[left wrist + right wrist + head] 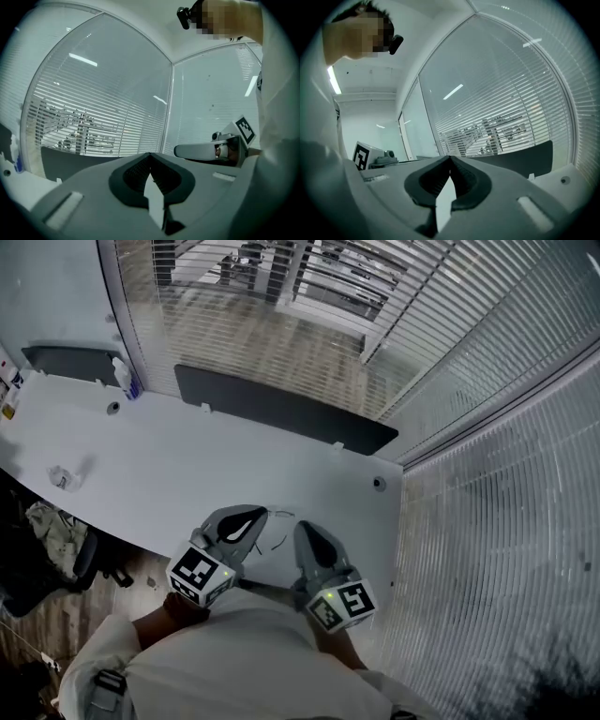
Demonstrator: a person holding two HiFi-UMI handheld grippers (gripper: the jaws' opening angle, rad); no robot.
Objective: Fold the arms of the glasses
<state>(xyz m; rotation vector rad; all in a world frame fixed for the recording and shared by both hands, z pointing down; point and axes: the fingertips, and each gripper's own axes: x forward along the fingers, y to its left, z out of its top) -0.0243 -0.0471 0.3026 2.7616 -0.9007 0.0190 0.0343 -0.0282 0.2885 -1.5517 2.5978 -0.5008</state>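
Glasses [279,542] on the table [187,465] near its front edge, between left gripper [255,514] and right gripper [305,527].

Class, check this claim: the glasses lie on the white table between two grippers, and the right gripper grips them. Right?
Not quite. The right gripper view shows the right gripper shut on nothing; the glasses lie free on the white table, between it and the left gripper.

White desk [187,460] carries glasses [279,542], 1 crumpled scrap [63,478], 1 bottle [125,379].
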